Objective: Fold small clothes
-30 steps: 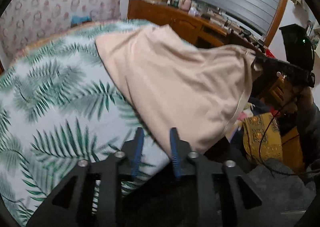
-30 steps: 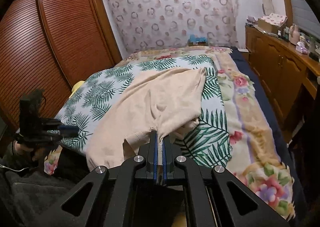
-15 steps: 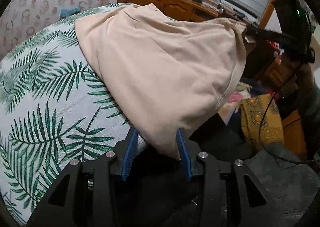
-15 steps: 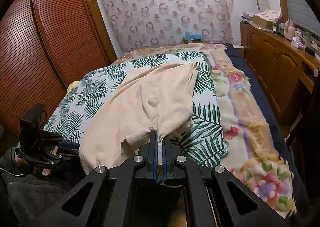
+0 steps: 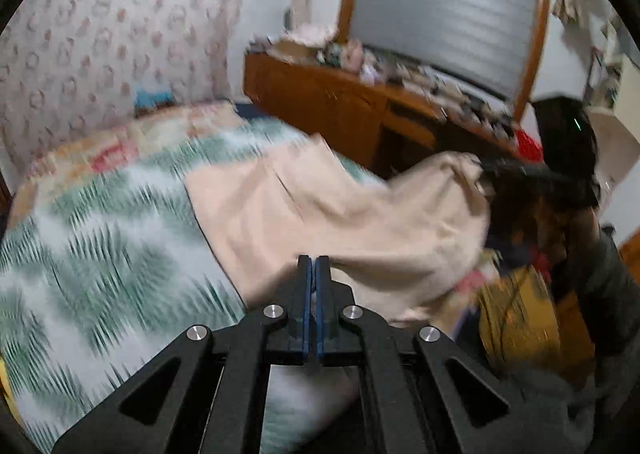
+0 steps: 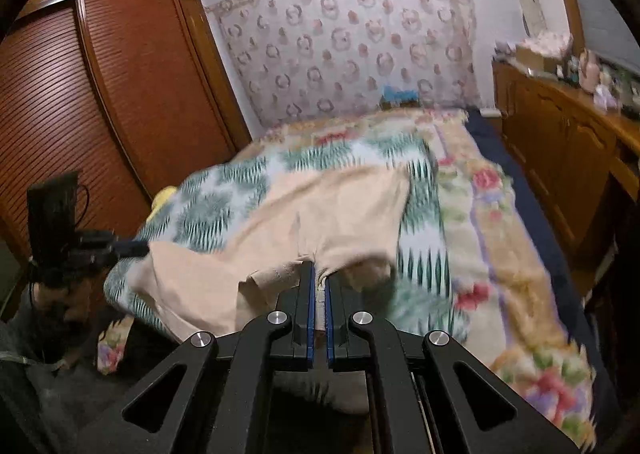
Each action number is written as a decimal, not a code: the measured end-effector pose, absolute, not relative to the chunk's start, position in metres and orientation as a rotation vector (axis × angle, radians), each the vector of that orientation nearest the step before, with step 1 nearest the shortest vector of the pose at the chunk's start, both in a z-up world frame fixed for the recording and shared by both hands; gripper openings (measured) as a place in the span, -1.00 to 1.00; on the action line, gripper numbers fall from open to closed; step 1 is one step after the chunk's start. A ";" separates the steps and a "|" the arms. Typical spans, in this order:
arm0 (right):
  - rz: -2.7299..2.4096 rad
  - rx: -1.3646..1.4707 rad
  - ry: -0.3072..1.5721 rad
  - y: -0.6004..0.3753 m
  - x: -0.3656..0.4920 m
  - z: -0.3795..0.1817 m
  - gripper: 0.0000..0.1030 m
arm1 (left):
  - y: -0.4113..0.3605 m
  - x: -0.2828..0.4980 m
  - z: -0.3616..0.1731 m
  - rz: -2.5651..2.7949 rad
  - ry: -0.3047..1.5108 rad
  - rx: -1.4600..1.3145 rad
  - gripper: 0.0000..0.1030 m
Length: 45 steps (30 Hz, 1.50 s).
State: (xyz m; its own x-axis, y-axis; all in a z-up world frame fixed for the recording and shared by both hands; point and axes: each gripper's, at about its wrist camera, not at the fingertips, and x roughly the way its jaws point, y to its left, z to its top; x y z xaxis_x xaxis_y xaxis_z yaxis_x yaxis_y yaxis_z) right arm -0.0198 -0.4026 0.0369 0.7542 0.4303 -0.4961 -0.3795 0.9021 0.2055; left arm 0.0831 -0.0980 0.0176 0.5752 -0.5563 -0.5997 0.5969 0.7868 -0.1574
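A beige garment [image 5: 340, 210] lies spread over the near end of the bed, its far part resting on the palm-leaf sheet [image 5: 100, 238]. My left gripper [image 5: 313, 266] is shut on the garment's near edge. My right gripper [image 6: 319, 274] is shut on another edge of the same garment [image 6: 320, 214], with cloth pinched between the blue pads. In the left wrist view the right gripper [image 5: 516, 170] shows at the garment's far right corner. In the right wrist view the left gripper [image 6: 128, 248] shows at its left corner. Both views are motion-blurred.
A floral blanket [image 6: 500, 246] covers the bed's right side. A wooden dresser [image 6: 572, 142] with clutter stands on the right, a louvred wardrobe [image 6: 100, 102] on the left. Clothes [image 5: 516, 322] are piled on the floor by the bed's foot.
My left gripper was open around the garment's edge and has closed on it. Both grippers have lifted, pulling the garment toward the foot of the bed.
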 end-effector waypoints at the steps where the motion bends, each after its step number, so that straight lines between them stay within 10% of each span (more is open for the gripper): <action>1: 0.436 0.085 0.545 -0.402 -0.011 0.043 -0.93 | -0.097 0.100 0.024 -0.663 0.666 0.054 -0.95; 14: 0.331 0.121 0.598 -0.386 0.183 0.043 -0.93 | -0.087 0.277 -0.001 -0.433 0.700 -0.020 -0.94; 21: 0.263 0.087 0.662 -0.375 0.226 0.032 -0.24 | -0.086 0.273 -0.033 -0.498 0.763 -0.019 -0.16; 27: 0.318 -0.033 0.661 -0.374 0.197 0.044 -0.05 | -0.101 0.252 -0.059 -0.596 0.848 0.033 0.35; 39: 0.400 -0.163 0.781 -0.359 0.245 0.015 -0.05 | -0.134 0.279 -0.077 -0.597 0.907 0.123 0.36; 41: 0.445 -0.148 0.757 -0.362 0.253 0.019 -0.32 | -0.135 0.293 -0.072 -0.553 0.876 0.117 0.32; 42: 0.468 -0.133 0.750 -0.364 0.258 0.019 -0.84 | -0.134 0.298 -0.070 -0.538 0.865 0.106 0.25; 45: 0.520 -0.111 0.710 -0.364 0.270 0.026 -0.89 | -0.129 0.317 -0.062 -0.482 0.831 0.078 -0.29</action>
State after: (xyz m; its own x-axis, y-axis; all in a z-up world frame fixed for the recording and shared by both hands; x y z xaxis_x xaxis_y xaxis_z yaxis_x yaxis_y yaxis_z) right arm 0.2701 -0.3636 0.0260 0.6375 0.4175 -0.6475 -0.4910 0.8678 0.0762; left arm 0.3171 -0.1291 -0.0617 0.5732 -0.3808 -0.7255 0.4405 0.8898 -0.1191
